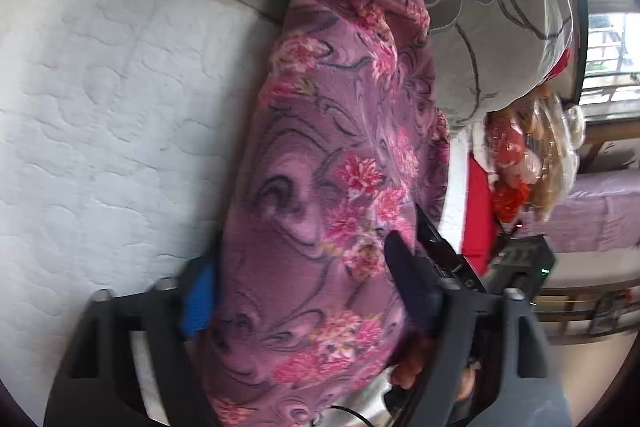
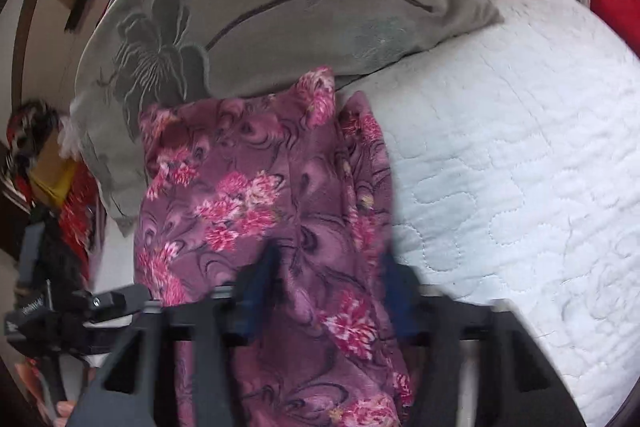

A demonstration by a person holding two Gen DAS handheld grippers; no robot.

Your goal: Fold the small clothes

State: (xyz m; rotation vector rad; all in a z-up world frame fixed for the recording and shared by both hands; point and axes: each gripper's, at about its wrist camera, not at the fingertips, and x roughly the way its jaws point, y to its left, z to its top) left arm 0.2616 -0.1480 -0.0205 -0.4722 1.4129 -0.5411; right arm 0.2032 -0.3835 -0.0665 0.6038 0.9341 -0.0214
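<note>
left gripper (image 1: 304, 283), right gripper (image 2: 328, 291), jaws clamped

Bed: a white quilted mattress (image 1: 100, 99) filled the near ground.
Pillow: a grey one with a dark flower pattern (image 2: 280, 7) lay at its edge.
Window: bright daylight came through a barred window (image 1: 608, 43).
Furniture: a bench with purple cover (image 1: 592, 215) stood beneath.

Purple fleece garment (image 1: 336, 155), pink flower clusters and dark swirl lines, bunched into a long rumpled strip rather than flat. It lies on the white quilted mattress (image 1: 100, 99), far end touching the edge of the grey floral pillow (image 2: 280, 7). In the right wrist view, a fold runs lengthwise, with a narrower layer along its mattress side.
</note>
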